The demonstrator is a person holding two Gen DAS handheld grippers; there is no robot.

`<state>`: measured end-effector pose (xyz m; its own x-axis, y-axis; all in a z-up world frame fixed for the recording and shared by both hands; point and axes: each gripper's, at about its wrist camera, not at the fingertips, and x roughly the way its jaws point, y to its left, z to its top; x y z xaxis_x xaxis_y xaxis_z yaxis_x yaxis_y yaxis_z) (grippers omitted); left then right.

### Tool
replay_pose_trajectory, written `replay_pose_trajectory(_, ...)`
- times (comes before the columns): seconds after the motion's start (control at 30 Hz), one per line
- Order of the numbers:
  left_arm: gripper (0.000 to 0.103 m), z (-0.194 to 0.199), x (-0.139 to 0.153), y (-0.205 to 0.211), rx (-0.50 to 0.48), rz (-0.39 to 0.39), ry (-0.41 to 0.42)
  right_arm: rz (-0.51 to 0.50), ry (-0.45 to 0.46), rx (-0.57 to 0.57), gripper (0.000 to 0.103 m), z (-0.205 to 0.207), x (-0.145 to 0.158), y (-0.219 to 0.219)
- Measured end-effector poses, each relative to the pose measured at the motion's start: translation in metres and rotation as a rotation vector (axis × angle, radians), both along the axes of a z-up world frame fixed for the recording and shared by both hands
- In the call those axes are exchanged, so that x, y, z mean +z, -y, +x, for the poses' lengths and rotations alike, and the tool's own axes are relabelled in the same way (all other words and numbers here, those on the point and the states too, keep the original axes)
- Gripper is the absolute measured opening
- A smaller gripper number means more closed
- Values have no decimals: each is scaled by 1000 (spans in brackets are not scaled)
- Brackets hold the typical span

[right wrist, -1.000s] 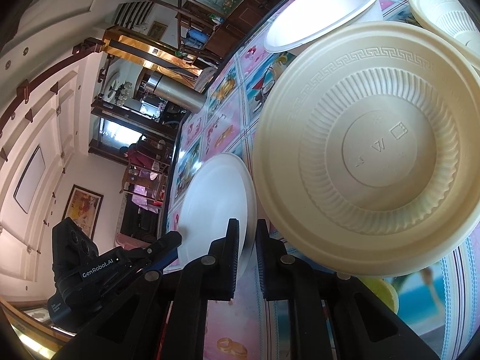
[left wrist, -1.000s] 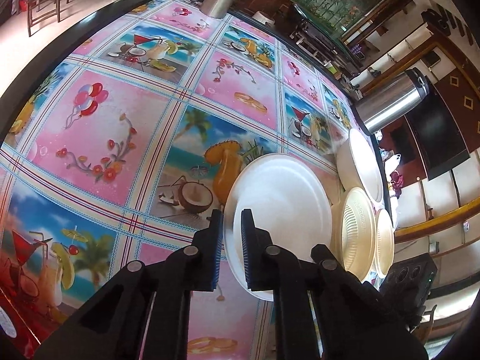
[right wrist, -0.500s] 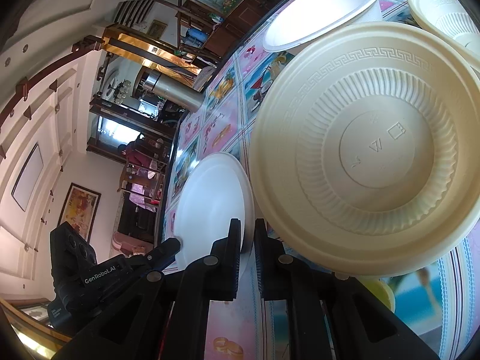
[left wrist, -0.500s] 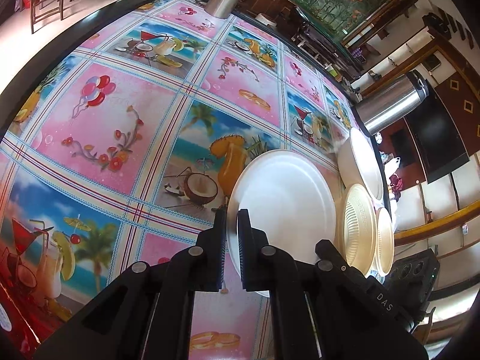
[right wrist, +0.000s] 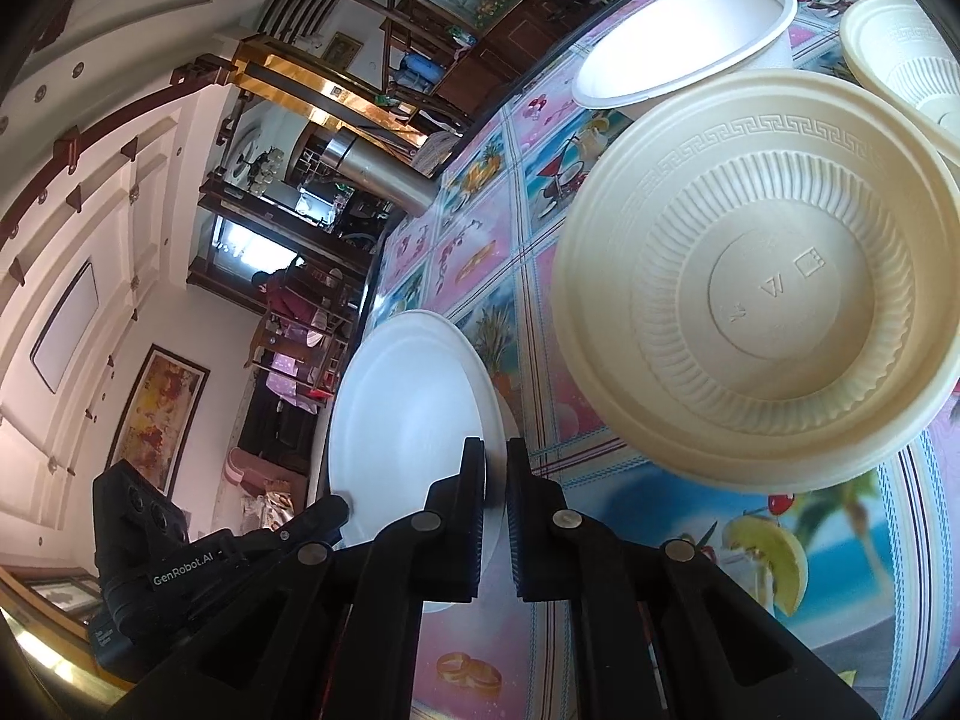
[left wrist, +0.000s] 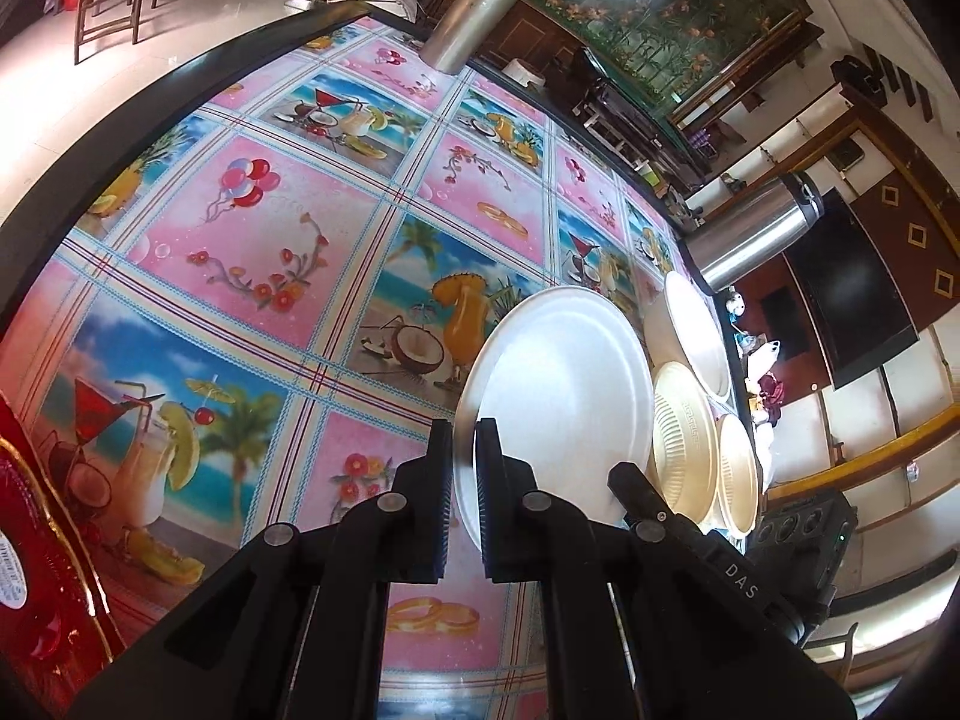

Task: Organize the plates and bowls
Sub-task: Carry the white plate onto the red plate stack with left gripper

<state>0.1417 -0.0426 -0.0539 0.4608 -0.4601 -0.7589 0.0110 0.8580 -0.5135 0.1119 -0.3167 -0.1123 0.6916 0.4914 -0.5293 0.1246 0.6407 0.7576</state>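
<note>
The left gripper (left wrist: 463,447) was clamped on the near rim of the white plate (left wrist: 564,384), held tilted above the tablecloth (left wrist: 252,240). The right gripper (right wrist: 495,465) pinched the same plate's opposite rim; a cream ribbed bowl (right wrist: 768,282) lay just right.

A table (left wrist: 240,252) with a pink cocktail-print cloth bears, beyond the right gripper (right wrist: 495,480), a white bowl (right wrist: 684,30), two cream ribbed bowls (right wrist: 774,288) and a steel flask (left wrist: 756,228).
</note>
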Motion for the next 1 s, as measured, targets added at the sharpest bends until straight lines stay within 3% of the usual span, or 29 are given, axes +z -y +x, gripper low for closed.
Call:
replay_pose_trajectory(0.3,5,-41,23,-40,49,5,67,25,48,60,7,-22,18,-32)
replay_pose_trajectory(0.63,6,-107,46,-113,124,33,145,1,93,220,7,-48,61,-99)
replay_pose_trajectory(1.0,6,-145,44,-174,242,117,155,-46,39,404,7,-57,55,-195)
